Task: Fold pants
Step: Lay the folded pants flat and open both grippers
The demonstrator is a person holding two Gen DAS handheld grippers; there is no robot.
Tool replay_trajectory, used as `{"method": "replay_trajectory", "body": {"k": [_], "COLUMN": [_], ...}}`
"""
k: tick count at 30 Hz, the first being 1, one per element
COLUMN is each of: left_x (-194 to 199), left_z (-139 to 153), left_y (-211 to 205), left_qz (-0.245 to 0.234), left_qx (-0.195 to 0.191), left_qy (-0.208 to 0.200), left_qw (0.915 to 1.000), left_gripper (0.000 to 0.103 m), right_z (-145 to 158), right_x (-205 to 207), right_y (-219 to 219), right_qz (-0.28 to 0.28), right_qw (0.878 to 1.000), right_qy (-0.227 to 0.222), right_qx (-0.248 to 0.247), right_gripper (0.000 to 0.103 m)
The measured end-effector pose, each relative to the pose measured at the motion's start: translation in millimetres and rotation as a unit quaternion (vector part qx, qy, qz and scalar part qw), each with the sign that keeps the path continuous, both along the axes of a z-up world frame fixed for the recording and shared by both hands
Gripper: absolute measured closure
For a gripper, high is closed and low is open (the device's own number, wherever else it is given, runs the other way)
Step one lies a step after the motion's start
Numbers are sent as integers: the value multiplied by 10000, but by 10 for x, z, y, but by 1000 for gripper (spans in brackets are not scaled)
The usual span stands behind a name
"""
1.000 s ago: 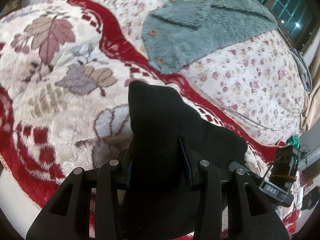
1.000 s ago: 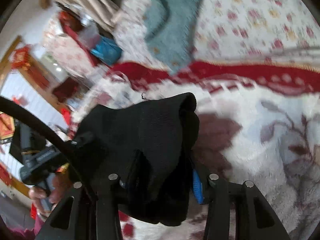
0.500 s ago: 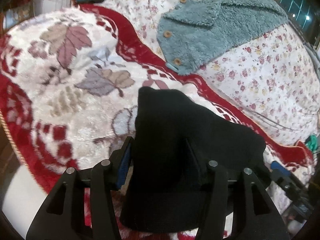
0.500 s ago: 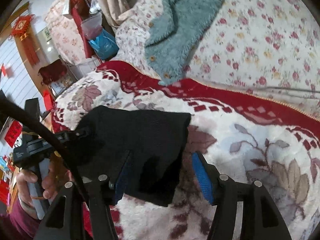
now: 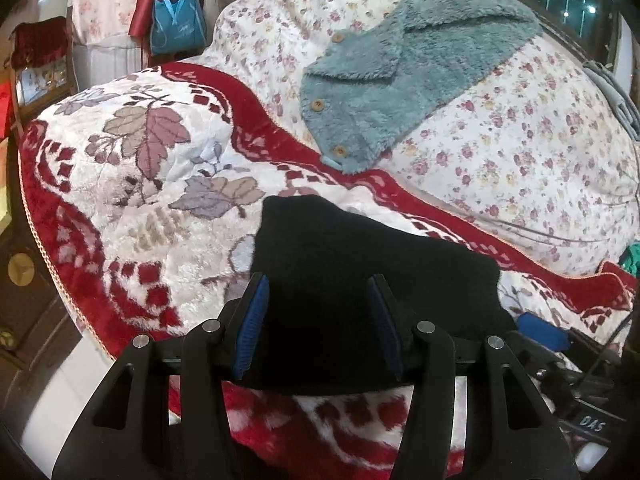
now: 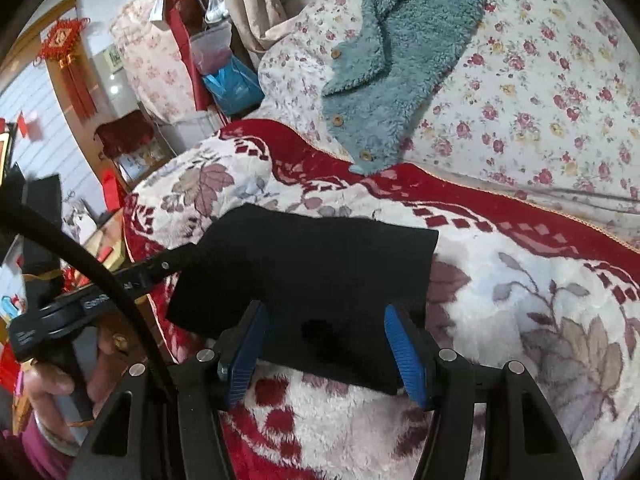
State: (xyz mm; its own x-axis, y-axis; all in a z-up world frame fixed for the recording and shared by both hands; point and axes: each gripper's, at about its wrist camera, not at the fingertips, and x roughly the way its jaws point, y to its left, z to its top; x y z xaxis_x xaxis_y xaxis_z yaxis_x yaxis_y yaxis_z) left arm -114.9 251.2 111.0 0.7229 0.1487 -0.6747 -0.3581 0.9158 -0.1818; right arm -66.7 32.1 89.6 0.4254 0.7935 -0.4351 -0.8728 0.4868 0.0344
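Observation:
The black pants [image 5: 360,272] lie folded in a compact flat rectangle on the red and white leaf-patterned blanket [image 5: 140,184]. They also show in the right wrist view [image 6: 320,268]. My left gripper [image 5: 320,328] is open, its blue-padded fingers spread over the near edge of the pants. My right gripper [image 6: 326,348] is open too, spread over the near edge from the other side. Neither holds the cloth.
A teal fleece garment with wooden buttons [image 5: 400,80] lies on the floral quilt [image 5: 520,152] behind. The bed edge drops off at left [image 5: 52,280]. A blue bag [image 5: 176,28] and furniture stand beyond. The other gripper and hand show at left [image 6: 60,340].
Both grippers have opened and let go of the pants, which were pinched and raised a second ago. The pants now lie flat on the blanket. Both grippers have drawn back slightly.

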Motion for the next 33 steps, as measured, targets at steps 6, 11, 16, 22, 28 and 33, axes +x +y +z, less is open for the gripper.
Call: {"method": "replay_trajectory", "body": {"k": [6, 11, 16, 22, 28, 33], "left_x": [-68, -97, -115, -107, -74, -60], "left_z": [45, 57, 74, 78, 78, 78], "left_y": [-121, -155, -190, -224, -267, -272], "left_qz": [-67, -86, -94, -123, -154, -167], "left_qx": [133, 134, 187, 207, 213, 204], "left_qy": [-141, -133, -176, -165, -175, -172], "left_qw": [9998, 9998, 9996, 9996, 9995, 9995], "left_gripper": [52, 52, 52, 52, 52, 52], "right_z": [-20, -7, 8, 24, 50, 63], "right_x": [-89, -176, -241, -279, -342, -344], "right_y": [-34, -84, -134, -185, -210, -206], "right_qz": [-135, -328, -463, -584, -752, -718], "right_qw": [9996, 9983, 9966, 9944, 9898, 9898], "right_qy": [-198, -432, -630, -826, -1150, -1168], "right_qx": [-176, -222, -253, -297, -370, -398], "right_gripper": [44, 44, 44, 44, 44, 44]}}
